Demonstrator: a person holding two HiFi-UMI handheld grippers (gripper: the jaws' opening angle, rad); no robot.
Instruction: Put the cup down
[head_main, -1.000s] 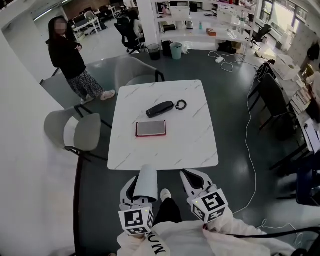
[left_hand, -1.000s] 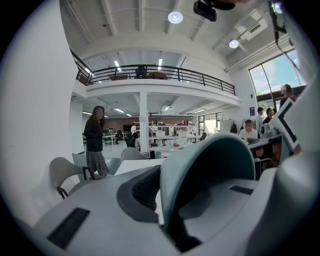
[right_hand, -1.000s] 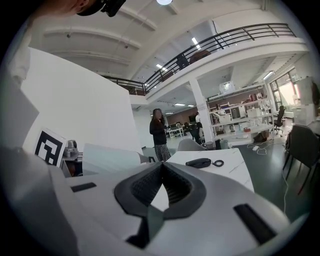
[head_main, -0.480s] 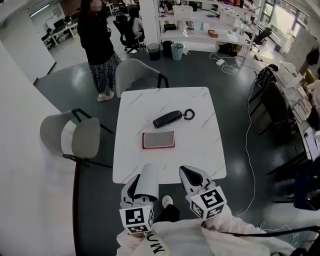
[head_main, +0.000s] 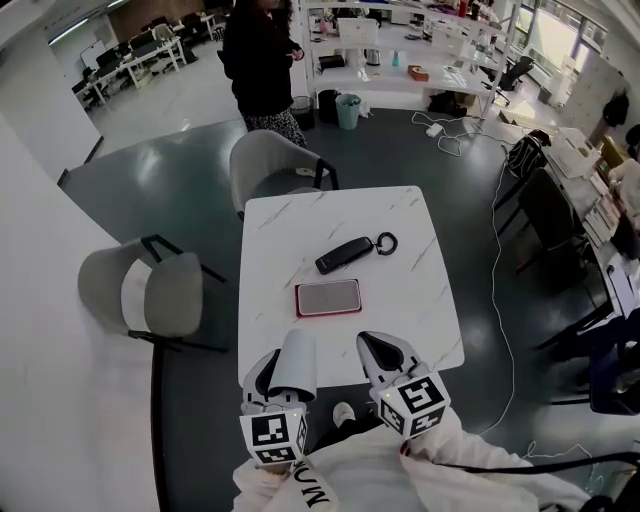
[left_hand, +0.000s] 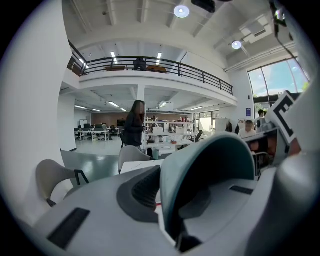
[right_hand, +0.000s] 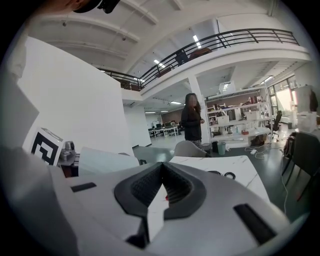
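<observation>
Two tools hover at the near edge of the worktop (head_main: 420, 300). My left tool (head_main: 272, 378) is clamped on one wall of the white cup (head_main: 294, 362), which hangs tilted in the air right over that edge and is not yet set down. My right tool (head_main: 385, 352) is pressed together with nothing in it. If I let go here, the cup could clip the edge and drop to the floor, or land on its side. If I reach too far in, I might knock the red-cased phone (head_main: 328, 297).
</observation>
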